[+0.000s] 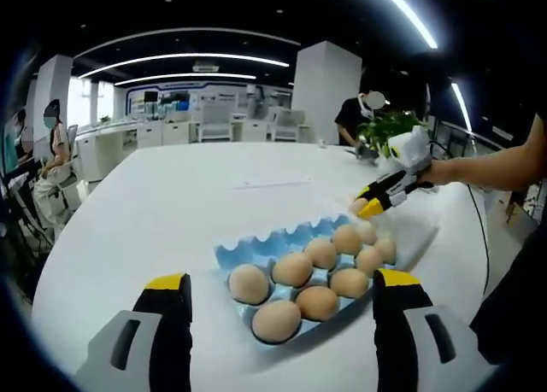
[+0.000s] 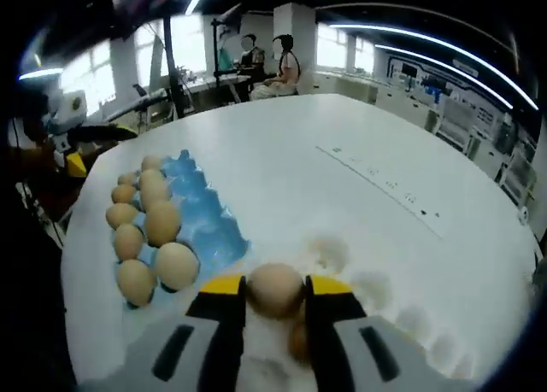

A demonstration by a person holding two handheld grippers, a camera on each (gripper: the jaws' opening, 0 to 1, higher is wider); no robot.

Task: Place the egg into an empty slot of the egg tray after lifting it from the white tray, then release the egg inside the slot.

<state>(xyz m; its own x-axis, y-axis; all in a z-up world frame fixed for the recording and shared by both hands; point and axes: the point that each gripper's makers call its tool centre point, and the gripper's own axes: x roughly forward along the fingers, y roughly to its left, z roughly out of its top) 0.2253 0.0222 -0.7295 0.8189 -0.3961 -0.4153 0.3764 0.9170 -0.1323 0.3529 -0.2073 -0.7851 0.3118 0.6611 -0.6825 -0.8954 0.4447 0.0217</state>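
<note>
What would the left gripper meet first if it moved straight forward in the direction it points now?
Probably the brown eggs at the near end of the blue egg tray, which lies between and just beyond the open left gripper. Depth is hard to judge, so height above the tray is uncertain.

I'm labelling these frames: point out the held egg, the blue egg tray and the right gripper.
Held egg (image 2: 275,289): right gripper view, its front face.
Blue egg tray (image 2: 202,223): right gripper view, bare slots.
Right gripper (image 1: 367,206): left gripper view, between its yellow tips.
</note>
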